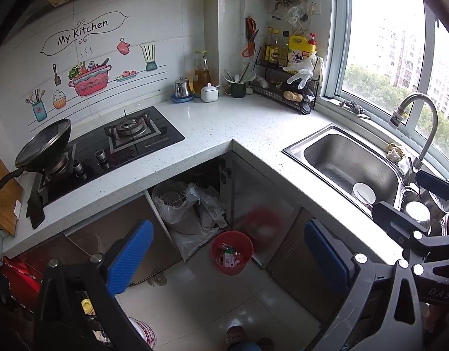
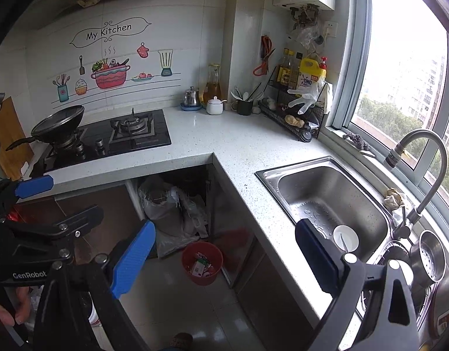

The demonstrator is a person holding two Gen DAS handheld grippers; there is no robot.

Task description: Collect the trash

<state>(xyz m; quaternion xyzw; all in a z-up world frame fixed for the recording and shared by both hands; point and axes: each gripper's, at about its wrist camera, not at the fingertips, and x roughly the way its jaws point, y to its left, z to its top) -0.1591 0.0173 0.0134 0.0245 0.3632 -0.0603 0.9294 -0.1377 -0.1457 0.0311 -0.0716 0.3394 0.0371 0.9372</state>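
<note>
A red trash bin (image 1: 231,251) (image 2: 202,261) stands on the tiled floor in the counter's inner corner, with wrappers (image 1: 230,256) inside. My left gripper (image 1: 229,259) hangs high above the floor, open and empty; the bin shows between its blue pads (image 1: 130,257). My right gripper (image 2: 226,259) is open and empty too, held above the counter edge near the sink. Each gripper shows in the other's view: the right one (image 1: 400,193) over the sink, the left one (image 2: 76,196) at the far left.
Plastic bags (image 1: 186,207) fill an open cabinet behind the bin. The L-shaped counter (image 1: 239,122) carries a gas stove (image 1: 128,137) with a wok (image 1: 44,146), jars and a bottle rack (image 1: 286,84). A steel sink (image 2: 327,193) holds a white bowl (image 2: 346,237).
</note>
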